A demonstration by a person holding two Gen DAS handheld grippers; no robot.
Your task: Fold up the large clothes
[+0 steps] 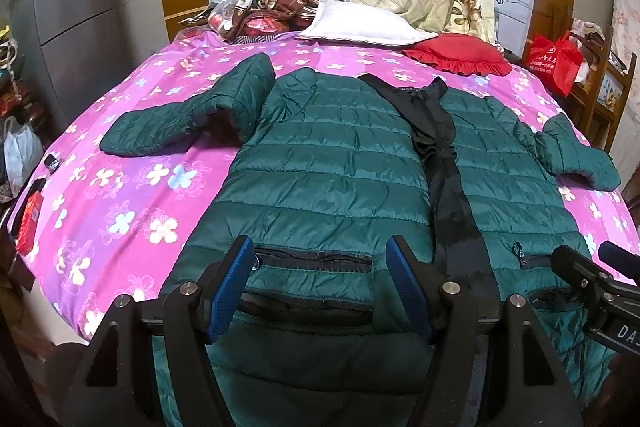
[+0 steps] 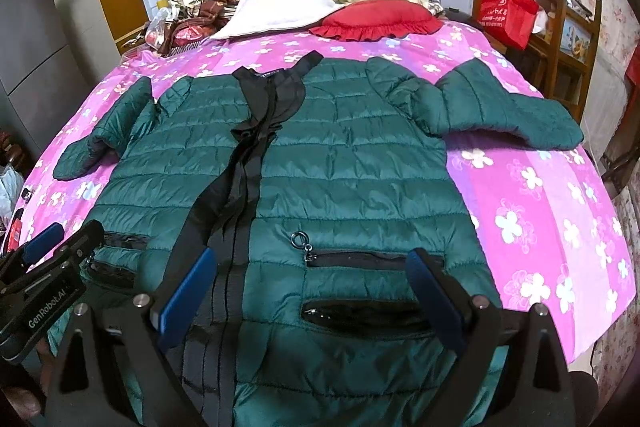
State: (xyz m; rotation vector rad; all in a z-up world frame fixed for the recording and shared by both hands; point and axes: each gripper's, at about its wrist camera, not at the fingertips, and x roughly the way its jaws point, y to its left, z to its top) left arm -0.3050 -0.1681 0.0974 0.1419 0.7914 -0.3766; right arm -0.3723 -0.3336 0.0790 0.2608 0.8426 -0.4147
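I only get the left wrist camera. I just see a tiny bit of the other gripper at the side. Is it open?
Observer: Yes. The right gripper is open, its blue fingers wide apart over the green jacket, gripping nothing.
Operator: What's between them?
Observer: A zipped pocket with a ring pull, and a second pocket slit below it.
Operator: Is the sleeve on that side folded in?
Observer: No. That sleeve sticks out sideways, creased at the shoulder, across the pink bedspread.

Wrist views side by side, jacket (image 1: 328,155) shared
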